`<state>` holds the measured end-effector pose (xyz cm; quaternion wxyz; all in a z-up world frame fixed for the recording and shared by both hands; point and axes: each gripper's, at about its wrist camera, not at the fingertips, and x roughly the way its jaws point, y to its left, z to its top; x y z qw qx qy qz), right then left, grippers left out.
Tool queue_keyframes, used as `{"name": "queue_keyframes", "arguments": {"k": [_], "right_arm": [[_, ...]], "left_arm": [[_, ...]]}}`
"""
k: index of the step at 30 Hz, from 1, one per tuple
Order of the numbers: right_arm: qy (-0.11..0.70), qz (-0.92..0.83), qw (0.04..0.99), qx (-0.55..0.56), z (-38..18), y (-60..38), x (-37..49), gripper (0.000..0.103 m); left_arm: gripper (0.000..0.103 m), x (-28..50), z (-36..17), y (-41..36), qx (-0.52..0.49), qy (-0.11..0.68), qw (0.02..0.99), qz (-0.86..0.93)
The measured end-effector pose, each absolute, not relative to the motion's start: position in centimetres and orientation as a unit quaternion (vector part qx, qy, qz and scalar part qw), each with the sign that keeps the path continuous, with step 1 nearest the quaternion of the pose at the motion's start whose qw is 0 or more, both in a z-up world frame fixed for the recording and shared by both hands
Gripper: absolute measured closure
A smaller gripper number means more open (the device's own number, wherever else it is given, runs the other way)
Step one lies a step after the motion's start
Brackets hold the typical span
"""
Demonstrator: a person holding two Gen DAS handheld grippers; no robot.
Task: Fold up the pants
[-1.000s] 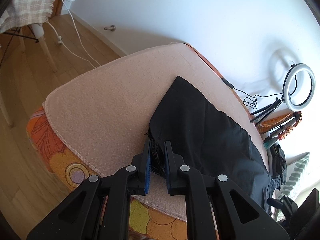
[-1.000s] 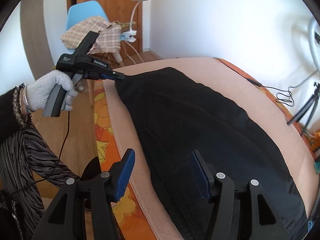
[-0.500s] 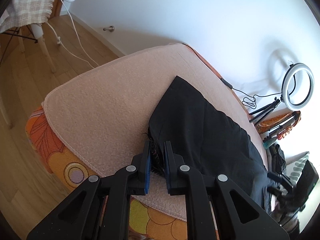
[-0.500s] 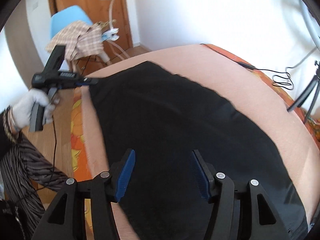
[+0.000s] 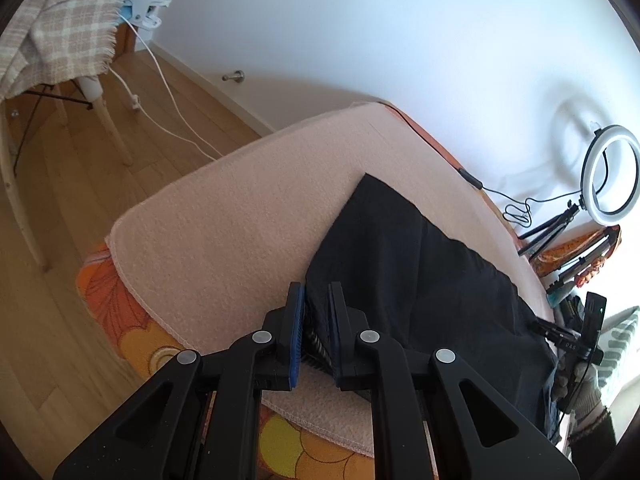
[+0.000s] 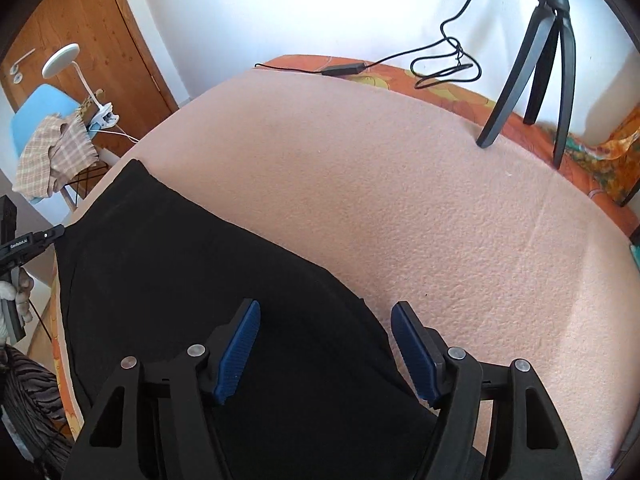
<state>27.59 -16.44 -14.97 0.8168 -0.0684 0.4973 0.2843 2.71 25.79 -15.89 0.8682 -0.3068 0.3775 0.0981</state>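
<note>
Just changed: your right gripper (image 6: 324, 344) swept along the black pants (image 6: 192, 280) from the near side edge toward the far one; the right wrist view, which a second ago showed the orange floral bedspread (image 6: 440, 88) edge under the left finger, now looked across the cloth to its far edge and the tripod (image 6: 540, 44) beyond.
Left gripper: your left gripper (image 5: 316, 320) barely shifted. Its jaws were closed on a bunched corner of the pants at the near edge of the pink blanket (image 5: 240, 208).
Right gripper: its jaws stood apart and had just narrowed a little, with nothing pinched; the pads hung over the cloth, one above black fabric, the other just past the fabric's edge.
Pants: they lay flat along the blanket, one end held by your left, the other reaching under your right.
Meaning for the task: judging by this, you were lining up a second hold on the far edge, so the fold itself had not begun.
Edges: the pants' far hem ran diagonally, just inside the right-hand pad. The blanket's stitched border and the bedspread sat close beneath your left.
Open room: bare blanket spread wide beyond the pants. The tripod legs and the black cable (image 6: 440, 56) stood near the wall, well apart from the cloth.
</note>
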Motion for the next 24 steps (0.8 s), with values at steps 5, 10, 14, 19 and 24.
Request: {"name": "queue_keyframes", "arguments": {"k": [5,10,14,19,24], "right_arm": [[0.473,0.295,0.826,-0.082,-14.5,-17.1,26.5,0.095],[0.424,0.271,0.857,-0.111,-12.1,-17.2,24.4,0.1],[0.434,0.255,0.853,-0.139,-13.0,-16.2,25.2,0.097],[0.438,0.235,0.859,-0.125,-12.7,-16.3,25.0,0.069],[0.41,0.228,0.875,-0.123,-10.1,-15.7,21.6,0.061]], "left_arm": [[0.089,2.9,-14.1,25.2,-0.304,0.346,0.882,0.1],[0.089,3.9,-14.5,23.6,-0.292,0.36,0.883,0.076],[0.085,3.9,-15.0,23.6,-0.294,0.374,0.876,0.073],[0.059,2.5,-15.6,25.3,-0.341,0.369,0.861,0.083],[0.06,1.0,-17.6,26.3,-0.423,0.375,0.822,0.068]]}}
